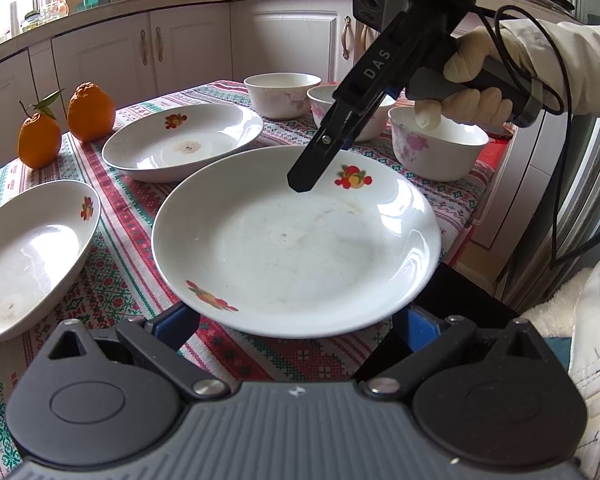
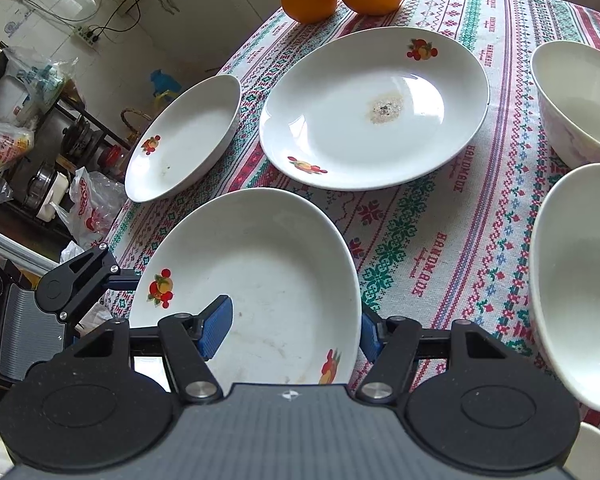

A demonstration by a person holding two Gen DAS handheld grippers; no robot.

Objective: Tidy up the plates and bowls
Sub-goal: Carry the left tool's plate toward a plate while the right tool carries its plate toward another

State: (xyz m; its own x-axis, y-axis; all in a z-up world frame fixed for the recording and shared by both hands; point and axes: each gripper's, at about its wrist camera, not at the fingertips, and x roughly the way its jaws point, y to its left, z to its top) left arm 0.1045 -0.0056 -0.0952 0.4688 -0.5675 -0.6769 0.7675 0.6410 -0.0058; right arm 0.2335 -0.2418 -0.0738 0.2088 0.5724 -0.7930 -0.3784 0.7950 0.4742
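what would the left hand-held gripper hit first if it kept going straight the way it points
Most likely the near plate: the left hand-held gripper points down at it, its fingers flanking the near rim. Depth is unclear.

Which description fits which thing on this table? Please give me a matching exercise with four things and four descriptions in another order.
Things:
1. near plate
2. far plate
3. bowls
4. tablecloth

Descriptions:
a. pink flowers
b. red and green stripes
c. rim clamped by right gripper
d. brown stain in centre

Pairs: 1-c, 2-d, 3-a, 4-b
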